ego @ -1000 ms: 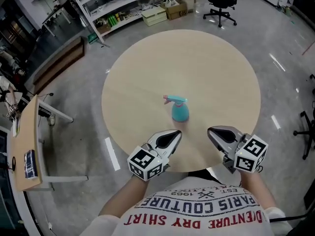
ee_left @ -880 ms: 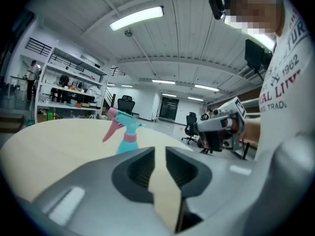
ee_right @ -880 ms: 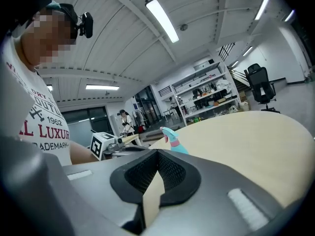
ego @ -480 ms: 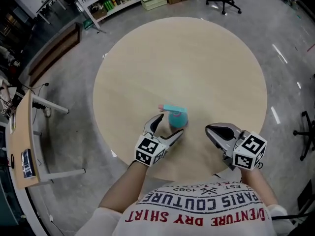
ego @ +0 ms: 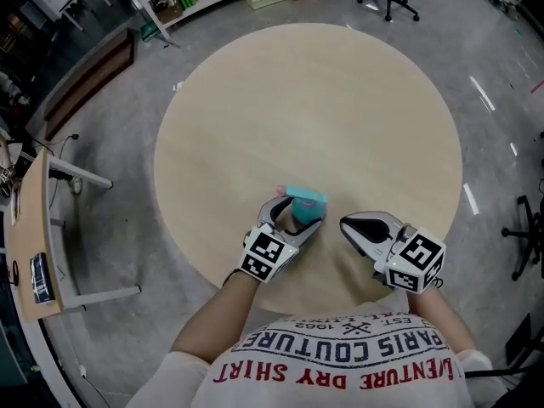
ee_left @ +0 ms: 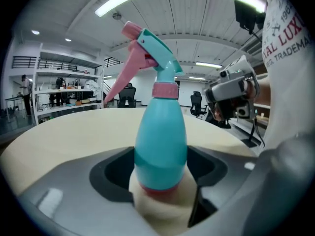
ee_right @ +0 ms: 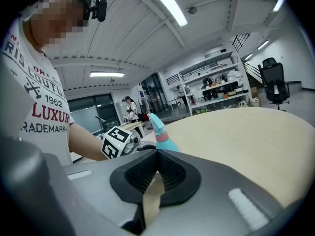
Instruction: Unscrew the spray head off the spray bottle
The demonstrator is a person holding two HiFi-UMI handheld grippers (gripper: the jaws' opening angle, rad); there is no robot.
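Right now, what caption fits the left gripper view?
Left claw, just closing, flanks an upright teal spray bottle on the table.

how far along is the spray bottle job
Barely begun. Done: the left gripper sits around the spray bottle, its jaws just closing in but not yet gripping. In hand: nothing; the right gripper is shut and empty. Left: clamp the bottle and unscrew the spray head, still on.
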